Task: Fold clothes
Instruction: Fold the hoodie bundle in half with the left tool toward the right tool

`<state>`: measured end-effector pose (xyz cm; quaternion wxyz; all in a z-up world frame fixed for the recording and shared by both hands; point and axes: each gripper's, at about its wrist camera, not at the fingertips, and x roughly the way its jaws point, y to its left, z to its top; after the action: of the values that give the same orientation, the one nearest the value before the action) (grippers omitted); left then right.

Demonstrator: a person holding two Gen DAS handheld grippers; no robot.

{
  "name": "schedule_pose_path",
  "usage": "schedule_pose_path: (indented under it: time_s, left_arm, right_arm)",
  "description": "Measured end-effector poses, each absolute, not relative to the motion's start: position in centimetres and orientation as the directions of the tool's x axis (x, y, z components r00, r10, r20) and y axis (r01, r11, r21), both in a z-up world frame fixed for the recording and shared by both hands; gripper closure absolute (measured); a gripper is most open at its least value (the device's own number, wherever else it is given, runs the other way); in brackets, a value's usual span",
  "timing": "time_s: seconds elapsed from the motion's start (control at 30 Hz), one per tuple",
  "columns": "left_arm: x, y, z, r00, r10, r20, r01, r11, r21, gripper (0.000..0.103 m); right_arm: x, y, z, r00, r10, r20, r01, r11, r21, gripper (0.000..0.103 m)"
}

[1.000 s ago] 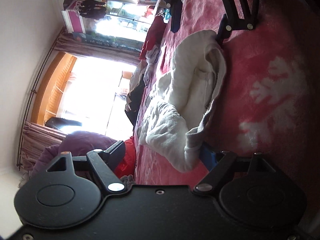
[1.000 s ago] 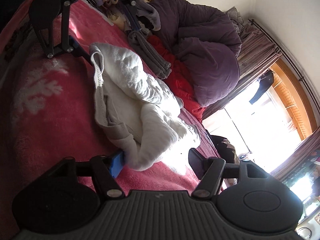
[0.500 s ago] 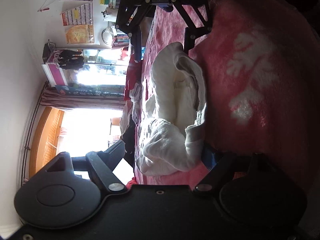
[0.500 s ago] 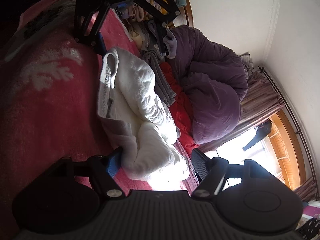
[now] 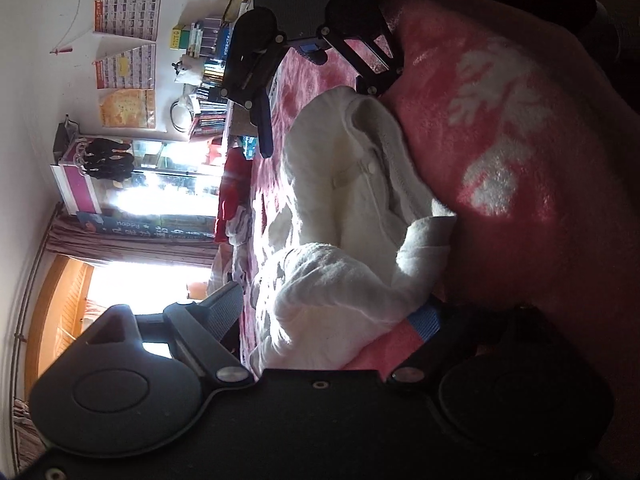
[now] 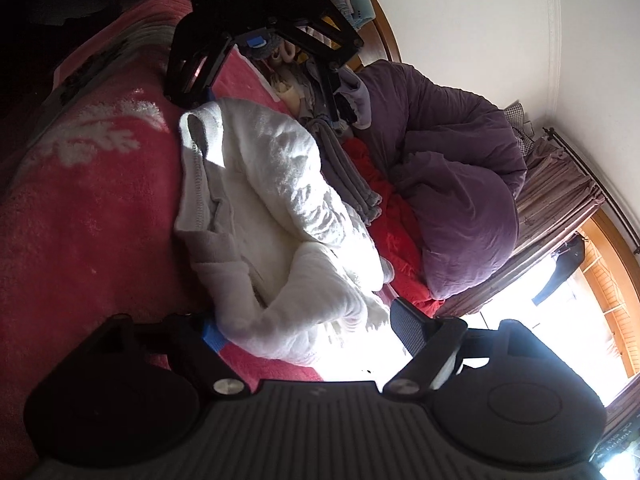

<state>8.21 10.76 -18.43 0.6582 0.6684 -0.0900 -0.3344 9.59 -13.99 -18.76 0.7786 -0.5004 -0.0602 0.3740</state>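
A white fleece garment (image 5: 352, 200) (image 6: 280, 184) lies bunched in a long roll on the red blanket (image 5: 520, 240) (image 6: 80, 220) of a bed. My left gripper (image 5: 326, 316) is open, its two fingers standing either side of the garment's near end. My right gripper (image 6: 310, 332) is open too and straddles the opposite end. Each gripper shows in the other's view: the right gripper (image 5: 320, 108) at the far end of the roll, the left gripper (image 6: 264, 96) likewise. One lower blue-padded finger (image 5: 428, 320) touches the cloth.
A purple duvet (image 6: 452, 184) is heaped on the bed beyond the garment, with folded grey clothes (image 6: 352, 176) and red cloth (image 6: 396, 240) beside it. A bookshelf (image 5: 208, 80) and glass cabinet (image 5: 140, 184) stand by the bright window (image 5: 140, 280).
Both grippers have swung and tilted, so each now sees the whole of the other. The garment has bunched into a shorter roll between them. Both jaws stay wide.
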Motion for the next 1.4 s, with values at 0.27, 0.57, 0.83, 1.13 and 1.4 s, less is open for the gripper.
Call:
schedule_pose_path:
  time_s: [0.27,0.57,0.83,1.13,1.4]
  left_arm:
    - [7.1,10.6,-20.0,0.724,-0.533,-0.437,0.406,-0.181,0.895,0.066]
    - [7.7,9.7,-19.0,0.734,-0.497,-0.463,0.478,-0.107,0.872,0.054]
    - [6.1,8.1,-16.7,0.688,-0.439,-0.578,0.589,-0.126,0.798,0.078]
    - [3.5,6.1,-9.8,0.373,-0.475,-0.797,0.901,-0.017,0.433,0.078]
    - [6.0,6.6,-6.7,0.191,-0.563,-0.804,0.980,0.059,0.191,0.078]
  right_arm:
    - [9.7,-13.3,-18.9,0.662,0.660,-0.356,-0.585,0.158,-0.796,0.051]
    - [10.0,-12.9,-17.8,0.653,0.665,-0.362,-0.619,0.192,-0.762,0.069]
    - [9.7,-13.8,-15.6,0.580,0.655,-0.484,-0.767,0.240,-0.595,0.077]
    - [6.9,-17.0,-10.3,0.324,0.696,-0.641,-0.946,0.219,-0.239,0.077]
    - [9.9,-18.3,-5.7,0.203,0.748,-0.632,-0.976,0.208,-0.068,0.077]
